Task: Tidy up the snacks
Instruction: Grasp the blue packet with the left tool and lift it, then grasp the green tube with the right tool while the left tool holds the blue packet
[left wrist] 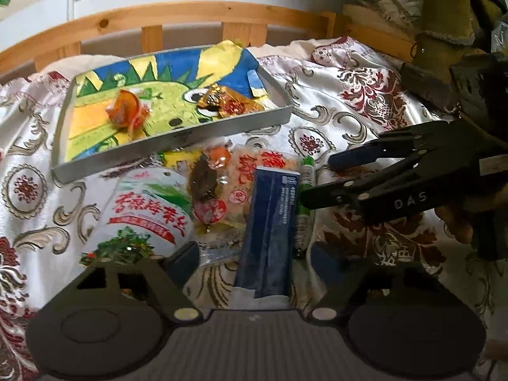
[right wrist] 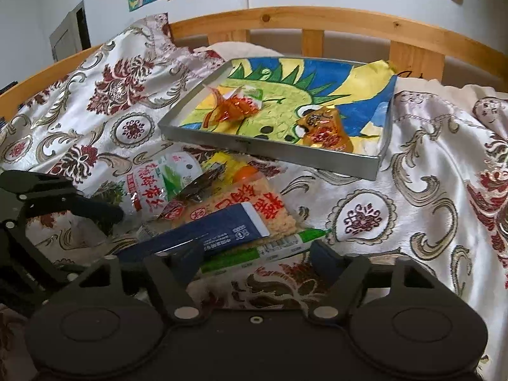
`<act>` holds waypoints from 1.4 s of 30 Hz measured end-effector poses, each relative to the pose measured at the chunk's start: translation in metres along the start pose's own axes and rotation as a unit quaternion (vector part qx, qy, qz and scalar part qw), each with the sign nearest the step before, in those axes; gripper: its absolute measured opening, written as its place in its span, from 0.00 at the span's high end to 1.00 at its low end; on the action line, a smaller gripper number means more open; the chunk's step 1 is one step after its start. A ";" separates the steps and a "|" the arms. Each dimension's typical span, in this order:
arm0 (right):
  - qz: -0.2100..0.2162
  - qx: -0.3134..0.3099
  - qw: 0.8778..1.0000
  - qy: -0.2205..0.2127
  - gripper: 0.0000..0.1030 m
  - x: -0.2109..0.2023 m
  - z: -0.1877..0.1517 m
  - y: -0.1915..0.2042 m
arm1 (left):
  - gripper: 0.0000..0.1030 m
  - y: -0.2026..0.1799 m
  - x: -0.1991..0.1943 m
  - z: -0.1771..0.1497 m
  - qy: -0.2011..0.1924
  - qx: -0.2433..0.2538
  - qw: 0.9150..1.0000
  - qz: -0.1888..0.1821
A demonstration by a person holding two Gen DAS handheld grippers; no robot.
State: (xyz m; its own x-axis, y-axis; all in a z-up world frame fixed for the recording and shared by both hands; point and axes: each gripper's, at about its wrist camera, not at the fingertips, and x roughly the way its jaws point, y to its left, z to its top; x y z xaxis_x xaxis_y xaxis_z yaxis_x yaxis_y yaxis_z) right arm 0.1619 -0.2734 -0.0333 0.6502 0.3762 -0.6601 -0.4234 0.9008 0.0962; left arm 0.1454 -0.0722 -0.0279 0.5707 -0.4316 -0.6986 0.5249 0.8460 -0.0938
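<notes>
Snacks: loose pile on patterned bedspread [right wrist: 422, 171], just in front of metal tray [left wrist: 177, 141].
Pile contents: white-green pickle pouch [left wrist: 144, 203] at left; clear rice-cracker bag [left wrist: 244, 187] w/ red print in middle; dark blue packet [left wrist: 270, 231] lying over cracker bag; slim green-white stick pack [left wrist: 305, 203] touching blue packet's right edge; small dark snack [left wrist: 203, 179] and an orange one on top, partly hidden.
Tray: lined w/ bright dragon drawing; holds orange-wrapped candy [left wrist: 127, 111] left and gold-red wrapped candy [left wrist: 222, 101] right, apart from each other.
Left gripper [left wrist: 254, 260]: jaws part spread, either side of blue packet's near end; left finger near packet, right finger set off to the side; pads not seen pressing.
Right gripper [right wrist: 257, 257]: jaws part spread around stick pack; left finger [right wrist: 187, 258] lies over blue packet's lower edge; contact w/ stick pack can't tell.
Cross view: right gripper enters left cam from right, tips at stick pack; bare fingers behind it.
Backdrop: wooden bed rail [right wrist: 317, 22], drawings on wall.
</notes>
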 end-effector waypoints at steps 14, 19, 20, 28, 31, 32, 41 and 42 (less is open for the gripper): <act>0.012 0.019 0.999 0.032 0.35 0.006 0.001 -0.002 | 0.63 0.007 0.017 0.010 0.056 -0.062 0.996 -0.024; 0.016 0.037 0.998 0.045 0.35 0.006 0.005 -0.004 | 0.65 0.016 0.008 0.004 0.055 -0.096 0.994 0.004; 0.015 0.041 0.998 0.050 0.35 0.007 0.007 -0.004 | 0.65 0.018 0.005 0.002 0.053 -0.103 0.993 0.010; 0.008 0.096 0.991 0.096 0.32 0.027 0.021 0.000 | 0.65 0.033 -0.006 -0.004 0.051 -0.143 0.987 0.048; -0.006 0.092 0.990 0.106 0.33 0.038 0.022 0.005 | 0.65 0.036 -0.010 -0.004 0.051 -0.155 0.985 0.051; -0.010 0.088 0.991 0.104 0.34 0.038 0.022 0.007 | 0.65 0.037 -0.011 -0.004 0.052 -0.158 0.985 0.051; 0.011 0.097 0.991 0.095 0.66 0.019 0.014 0.009 | 0.65 0.033 -0.018 -0.009 0.056 -0.161 0.984 0.051; 0.018 0.098 0.990 0.096 0.70 0.016 0.013 0.010 | 0.65 0.033 -0.019 -0.009 0.055 -0.161 0.984 0.050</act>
State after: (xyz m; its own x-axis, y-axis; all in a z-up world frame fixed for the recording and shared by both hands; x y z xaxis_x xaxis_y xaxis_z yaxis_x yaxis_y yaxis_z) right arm 0.1763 -0.2557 -0.0329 0.4975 0.3779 -0.7808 -0.3015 0.9193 0.2529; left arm 0.1459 -0.0337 -0.0243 0.5278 -0.3191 -0.7871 0.2326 0.9456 -0.2274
